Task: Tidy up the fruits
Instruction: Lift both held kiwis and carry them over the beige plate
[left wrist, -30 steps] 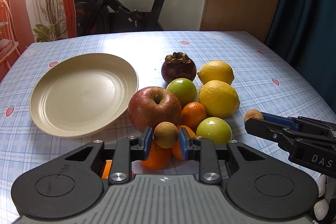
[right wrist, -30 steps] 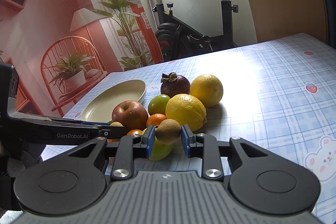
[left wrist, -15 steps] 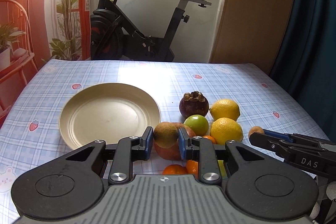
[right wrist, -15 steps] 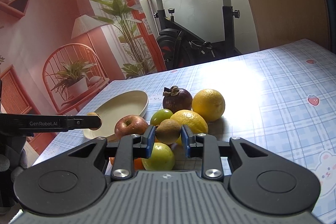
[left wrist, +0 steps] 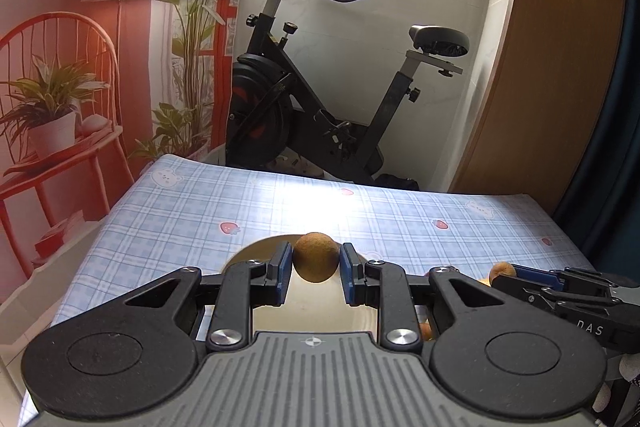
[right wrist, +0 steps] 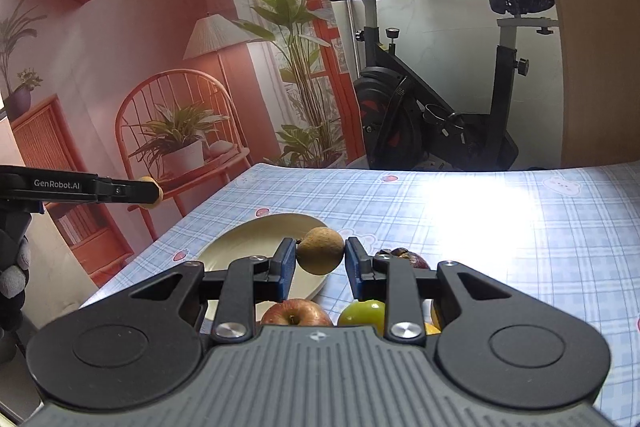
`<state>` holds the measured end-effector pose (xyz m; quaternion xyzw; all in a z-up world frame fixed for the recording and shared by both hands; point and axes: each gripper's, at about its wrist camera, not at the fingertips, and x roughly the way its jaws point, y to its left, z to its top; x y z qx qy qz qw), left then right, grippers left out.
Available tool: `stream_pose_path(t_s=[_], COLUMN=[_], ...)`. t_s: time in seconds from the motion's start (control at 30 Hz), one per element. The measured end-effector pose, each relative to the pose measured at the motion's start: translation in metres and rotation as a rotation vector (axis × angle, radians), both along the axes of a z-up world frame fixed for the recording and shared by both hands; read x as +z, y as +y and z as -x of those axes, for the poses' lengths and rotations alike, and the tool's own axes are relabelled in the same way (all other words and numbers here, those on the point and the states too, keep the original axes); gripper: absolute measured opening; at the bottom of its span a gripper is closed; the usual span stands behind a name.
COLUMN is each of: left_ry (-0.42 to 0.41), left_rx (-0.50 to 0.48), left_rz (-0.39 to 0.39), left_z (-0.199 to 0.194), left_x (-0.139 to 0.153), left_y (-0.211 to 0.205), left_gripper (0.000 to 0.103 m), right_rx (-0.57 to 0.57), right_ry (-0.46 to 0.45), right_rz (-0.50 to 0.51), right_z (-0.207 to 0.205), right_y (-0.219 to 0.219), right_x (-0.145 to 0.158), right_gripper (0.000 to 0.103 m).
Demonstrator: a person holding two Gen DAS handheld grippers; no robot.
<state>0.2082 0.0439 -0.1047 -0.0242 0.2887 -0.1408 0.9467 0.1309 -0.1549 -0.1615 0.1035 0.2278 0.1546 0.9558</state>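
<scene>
Two grippers, L [left wrist: 315,271] & R [right wrist: 320,267], each clamped on brown fruit [left wrist: 315,257] above plate [right wrist: 244,245]

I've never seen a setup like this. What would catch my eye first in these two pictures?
Probably the two small brown fruits held up in mid-air: the left tool pinches one small brown fruit above the cream plate, and the right tool pinches another brown fruit over the fruit pile, where a red apple peeks out below. Behind the checked tablecloth stands a black exercise bike.
</scene>
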Motion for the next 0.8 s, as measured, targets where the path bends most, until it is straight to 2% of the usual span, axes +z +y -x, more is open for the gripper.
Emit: stream_pose_path(t_s=[0.2,0.3,0.57,0.8], left_ry=[0.005,0.035,0.172,0.256], left_rx=[0.021,0.007,-0.033,-0.055], left_rz=[-0.003,0.001,-0.025,-0.053], left_z=[-0.03,-0.051,-0.101,-0.131], left_x=[-0.001,-0.01,-0.063,-0.099], left_y=[0.017,0.019,0.022,0.029], left_gripper=[0.027,0.027,0.027,0.027], right_rx=[0.071,0.128,0.218,0.264], right_ry=[0.017,0.067,0.282,0.372], right_rz=[0.071,0.107,0.204,0.288], right_z=[-0.054,-0.09,-0.176,-0.207], right_y=[0.025,0.039,0.067,0.087], right_x=[0.004,-0.002,-0.035,-0.06], right_gripper=[0.029,0.029,0.029,0.029])
